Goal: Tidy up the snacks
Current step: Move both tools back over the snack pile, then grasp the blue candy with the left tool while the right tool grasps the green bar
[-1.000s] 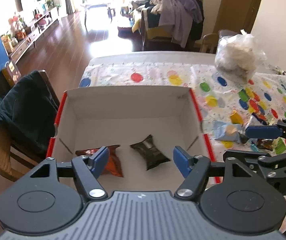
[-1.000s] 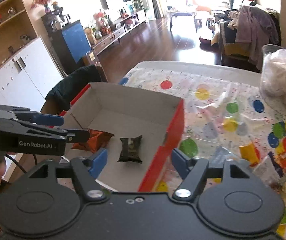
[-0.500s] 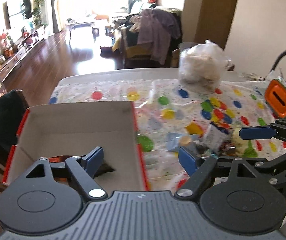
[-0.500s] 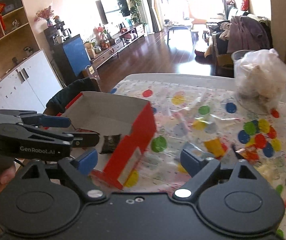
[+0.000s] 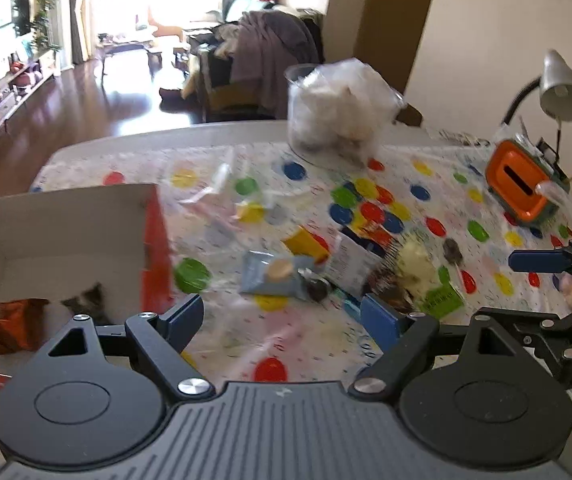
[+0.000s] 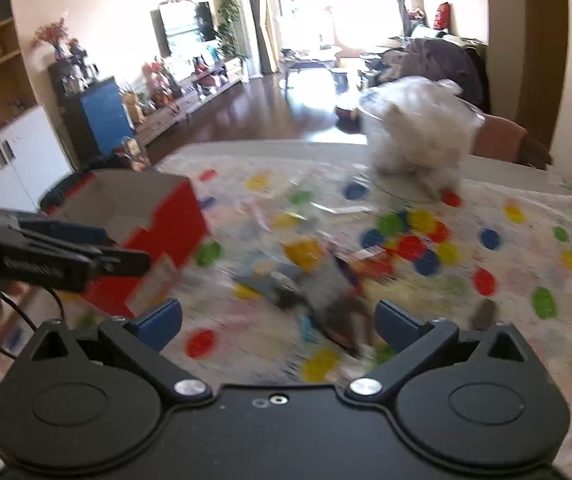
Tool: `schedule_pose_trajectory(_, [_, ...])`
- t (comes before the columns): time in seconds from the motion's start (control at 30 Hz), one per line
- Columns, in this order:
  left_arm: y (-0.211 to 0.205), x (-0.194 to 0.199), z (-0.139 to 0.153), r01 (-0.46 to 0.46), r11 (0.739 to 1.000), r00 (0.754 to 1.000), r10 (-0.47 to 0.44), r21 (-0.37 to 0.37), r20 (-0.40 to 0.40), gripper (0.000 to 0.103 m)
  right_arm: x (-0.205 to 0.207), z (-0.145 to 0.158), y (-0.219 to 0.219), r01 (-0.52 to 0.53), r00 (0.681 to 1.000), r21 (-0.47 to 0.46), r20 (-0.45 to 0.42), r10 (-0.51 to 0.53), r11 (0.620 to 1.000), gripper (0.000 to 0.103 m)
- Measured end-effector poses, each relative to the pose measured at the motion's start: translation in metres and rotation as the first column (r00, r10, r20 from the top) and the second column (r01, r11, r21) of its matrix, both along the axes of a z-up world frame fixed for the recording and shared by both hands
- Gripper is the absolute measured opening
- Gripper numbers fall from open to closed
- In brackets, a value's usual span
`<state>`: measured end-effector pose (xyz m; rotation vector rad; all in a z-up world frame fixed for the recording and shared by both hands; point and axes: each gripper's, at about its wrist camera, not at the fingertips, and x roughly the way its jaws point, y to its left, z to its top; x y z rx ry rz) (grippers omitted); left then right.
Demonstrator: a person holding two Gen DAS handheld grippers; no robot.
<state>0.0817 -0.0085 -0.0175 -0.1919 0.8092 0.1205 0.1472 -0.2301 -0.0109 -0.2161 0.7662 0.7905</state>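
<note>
Snacks lie loose beyond the left tool and right tool, both spread wide, gripping nothing.

From my left tongs, the box sits at ten o'clock on the table, with two packets lying side by side in its near end. A heap of snacks lies at one o'clock, right of the box. Behind it, at twelve, stands the jar. The lamp and case are at two.
</note>
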Motion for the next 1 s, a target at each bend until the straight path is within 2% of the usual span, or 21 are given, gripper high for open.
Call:
schedule_pose_trajectory(0.13, [-0.019,0.013,-0.012,0.034,0.999,0.999,-0.035,-0.011,-0.029,0.086,0.01,-0.015,-0.029,0.026,1.0,-0.05,0.002,-0.026,0.998,0.103])
schedule_pose_trajectory(0.3, [-0.034,0.036,-0.031,0.019,0.999,0.997,-0.022,-0.04,-0.075,0.086,0.027,-0.038,-0.051,0.028,1.0,-0.099,-0.001,-0.028,0.995,0.103])
schedule_pose_trajectory(0.43, [-0.043,0.051,-0.044,0.034,0.998,0.993,-0.039,-0.056,-0.108,0.086,0.039,-0.056,-0.058,-0.031,1.0,-0.146,0.001,0.031,0.989,0.103])
schedule_pose_trajectory(0.53, [-0.048,0.061,-0.054,0.035,0.997,0.991,-0.044,-0.068,-0.129,0.086,0.05,-0.067,-0.055,-0.122,0.992,-0.178,0.006,0.125,0.976,0.102])
schedule_pose_trajectory(0.77, [-0.054,0.082,-0.071,-0.001,0.997,0.983,-0.013,-0.073,-0.184,0.086,0.082,-0.101,-0.034,-0.289,0.954,-0.284,-0.001,0.301,0.914,0.098])
schedule_pose_trajectory(0.87, [-0.053,0.089,-0.076,-0.012,0.996,0.979,-0.006,-0.088,-0.204,0.086,0.094,-0.113,-0.025,-0.37,0.925,-0.312,-0.035,0.379,0.875,0.092])
schedule_pose_trajectory(1.0, [-0.06,0.097,-0.081,-0.002,0.998,0.977,-0.01,-0.057,-0.212,0.086,0.104,-0.119,-0.02,-0.473,0.878,-0.308,-0.081,0.472,0.826,0.083])
